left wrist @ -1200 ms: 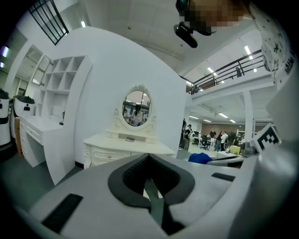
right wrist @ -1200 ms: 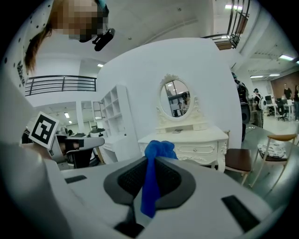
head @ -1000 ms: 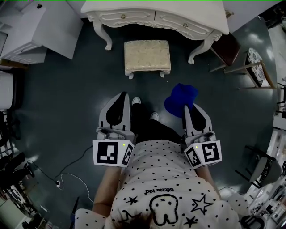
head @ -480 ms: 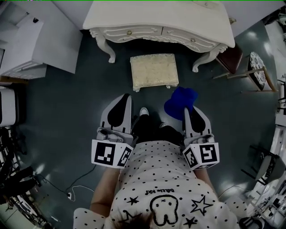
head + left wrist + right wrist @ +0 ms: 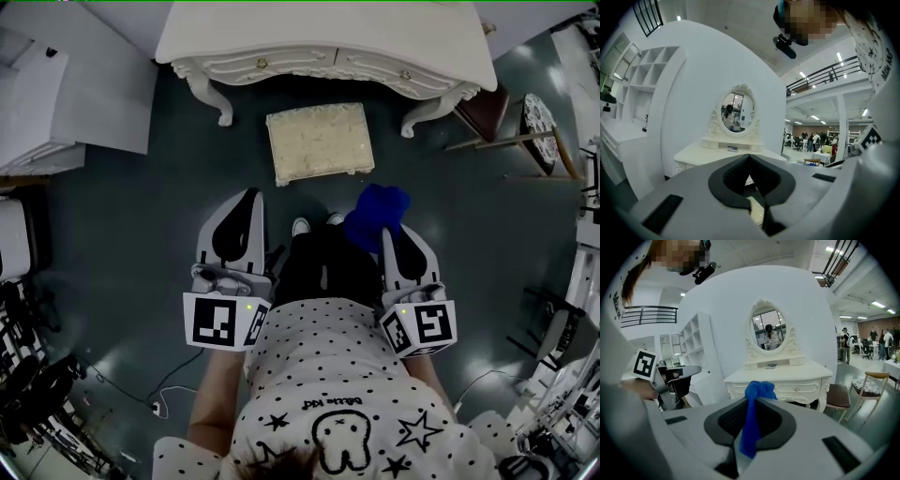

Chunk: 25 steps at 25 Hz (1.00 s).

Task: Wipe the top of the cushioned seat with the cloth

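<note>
Ahead, cushioned seat (image 5: pixel 320 142) before dressing table (image 5: pixel 328 42)

Lower centre of the head view: a white shirt (image 5: pixel 347 394) with black dots, stars and a tooth drawing; above it dark trousers (image 5: pixel 323 267) and white shoes (image 5: pixel 302 226). The left gripper (image 5: pixel 246 195) and right gripper (image 5: pixel 395 236) are pale grey shells with black pads, each backed by a black-and-white marker cube (image 5: pixel 223 322)
</note>
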Each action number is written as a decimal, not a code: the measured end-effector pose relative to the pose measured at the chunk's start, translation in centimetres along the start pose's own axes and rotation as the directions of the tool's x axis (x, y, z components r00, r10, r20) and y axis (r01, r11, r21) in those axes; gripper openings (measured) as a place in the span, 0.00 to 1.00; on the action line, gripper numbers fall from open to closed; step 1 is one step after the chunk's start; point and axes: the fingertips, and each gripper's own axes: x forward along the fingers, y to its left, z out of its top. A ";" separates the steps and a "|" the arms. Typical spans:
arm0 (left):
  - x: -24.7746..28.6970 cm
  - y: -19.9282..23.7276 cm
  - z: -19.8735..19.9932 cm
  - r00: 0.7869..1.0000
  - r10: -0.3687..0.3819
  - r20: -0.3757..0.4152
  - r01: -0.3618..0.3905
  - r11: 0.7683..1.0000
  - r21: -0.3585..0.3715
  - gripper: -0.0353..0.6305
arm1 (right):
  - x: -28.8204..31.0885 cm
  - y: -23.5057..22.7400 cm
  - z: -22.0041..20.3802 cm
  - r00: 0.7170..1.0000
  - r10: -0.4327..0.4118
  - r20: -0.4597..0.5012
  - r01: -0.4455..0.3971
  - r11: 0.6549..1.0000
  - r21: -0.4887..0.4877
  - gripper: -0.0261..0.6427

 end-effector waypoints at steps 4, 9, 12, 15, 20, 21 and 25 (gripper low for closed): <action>1.9 0.7 -0.5 0.999 0.029 -0.019 -0.030 1.000 -0.008 0.05 | 1.5 -1.4 -0.1 1.000 0.006 -0.029 -0.005 1.000 0.013 0.11; 5.1 1.7 -0.3 0.996 0.076 -0.041 -0.076 0.997 -0.005 0.05 | 4.8 -3.8 1.6 0.999 0.030 -0.036 -0.029 0.999 0.036 0.11; 7.5 2.2 0.4 0.993 0.109 -0.045 -0.109 0.994 0.000 0.05 | 7.0 -5.4 2.9 0.997 0.063 -0.033 -0.062 0.997 0.041 0.11; 9.7 2.6 1.1 0.992 0.123 -0.037 -0.123 0.992 0.013 0.05 | 9.0 -7.0 3.8 0.997 0.068 -0.032 -0.067 0.996 0.052 0.11; 13.1 3.4 0.7 0.991 0.119 -0.057 -0.116 0.992 0.048 0.05 | 11.7 -9.4 3.6 0.995 0.062 -0.076 -0.060 0.998 0.032 0.11; 13.7 3.6 0.4 0.991 0.115 -0.065 -0.112 0.992 0.050 0.05 | 12.2 -9.8 3.3 0.994 0.064 -0.091 -0.062 0.998 0.026 0.11; 15.8 4.5 -1.6 0.989 0.097 -0.113 -0.093 0.995 0.035 0.05 | 14.5 -10.9 1.7 0.987 0.076 -0.138 -0.075 0.997 0.013 0.11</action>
